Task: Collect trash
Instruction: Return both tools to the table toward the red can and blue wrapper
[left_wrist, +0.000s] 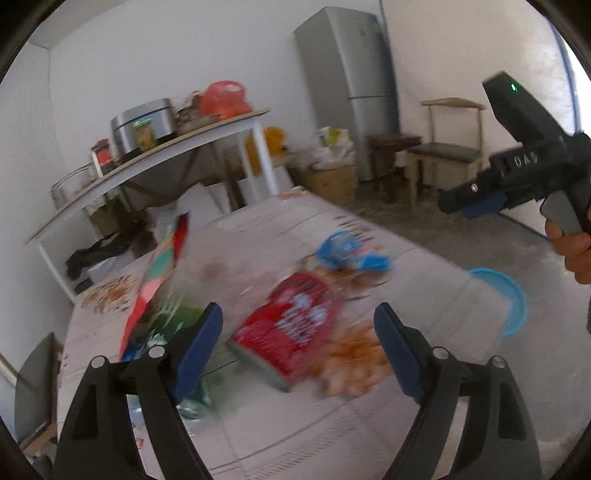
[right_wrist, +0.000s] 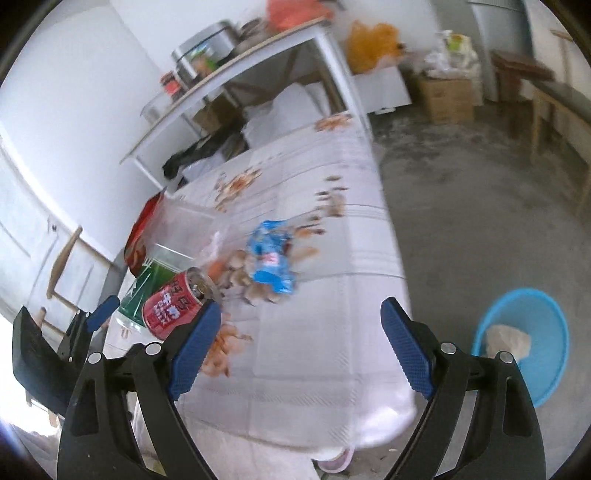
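Note:
A red drink can (left_wrist: 291, 325) lies on its side on the cloth-covered table (left_wrist: 369, 417), and it also shows in the right wrist view (right_wrist: 175, 306). A crumpled blue wrapper (left_wrist: 349, 251) lies beyond it, seen too in the right wrist view (right_wrist: 271, 256). A green packet (right_wrist: 147, 284) and a red bag (left_wrist: 159, 273) sit at the left. My left gripper (left_wrist: 299, 336) is open, just in front of the can. My right gripper (right_wrist: 301, 332) is open above the table's near edge. It appears in the left wrist view (left_wrist: 476, 199), raised at the right.
A blue bin (right_wrist: 535, 332) stands on the floor right of the table with crumpled paper (right_wrist: 508, 341) in it. A clear plastic box (right_wrist: 184, 225) sits by the red bag. A white shelf table (left_wrist: 147, 162), a fridge (left_wrist: 351, 85) and chairs (left_wrist: 447, 147) are behind.

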